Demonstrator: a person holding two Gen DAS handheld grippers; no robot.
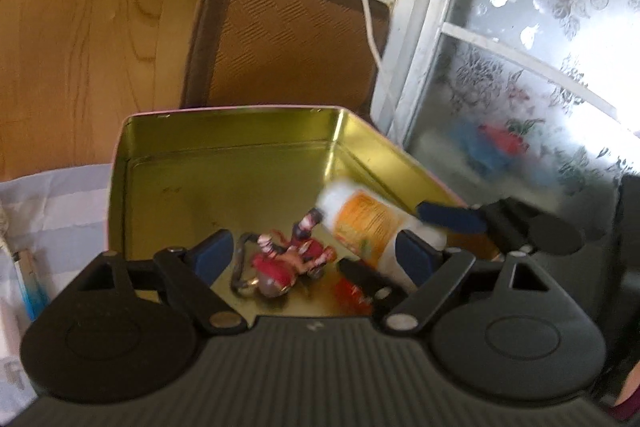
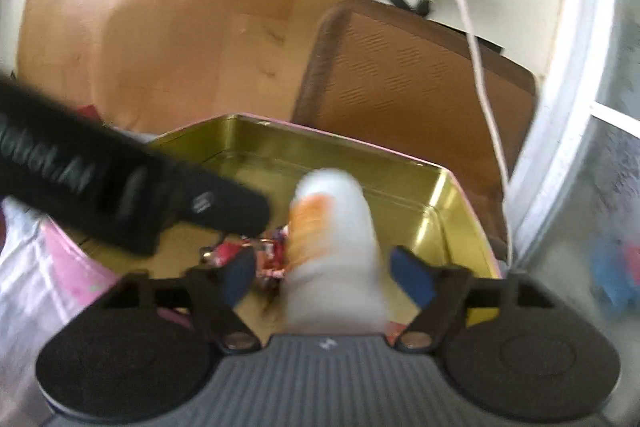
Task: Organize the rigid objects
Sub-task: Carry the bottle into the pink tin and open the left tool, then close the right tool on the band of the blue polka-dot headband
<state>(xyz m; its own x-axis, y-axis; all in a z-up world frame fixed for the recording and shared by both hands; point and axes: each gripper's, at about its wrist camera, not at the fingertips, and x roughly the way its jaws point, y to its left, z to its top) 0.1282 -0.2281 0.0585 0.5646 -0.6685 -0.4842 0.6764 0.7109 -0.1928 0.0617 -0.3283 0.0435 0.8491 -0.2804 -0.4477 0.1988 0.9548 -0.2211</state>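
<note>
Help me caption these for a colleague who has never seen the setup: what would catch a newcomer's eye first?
The open gold-lined tin fills the middle of both views. A white bottle with an orange label hangs tilted over its right side between the open pads of the right tool, blurred. A small red figurine lies on the tin's floor, just ahead of the open left tool.

Left gripper (image 1: 314, 247): hanging tilted downward, jaws standing wide apart, gripping nothing.
Right gripper (image 2: 326, 269): pointing downward, jaws spread, pads pressing nothing.
</note>
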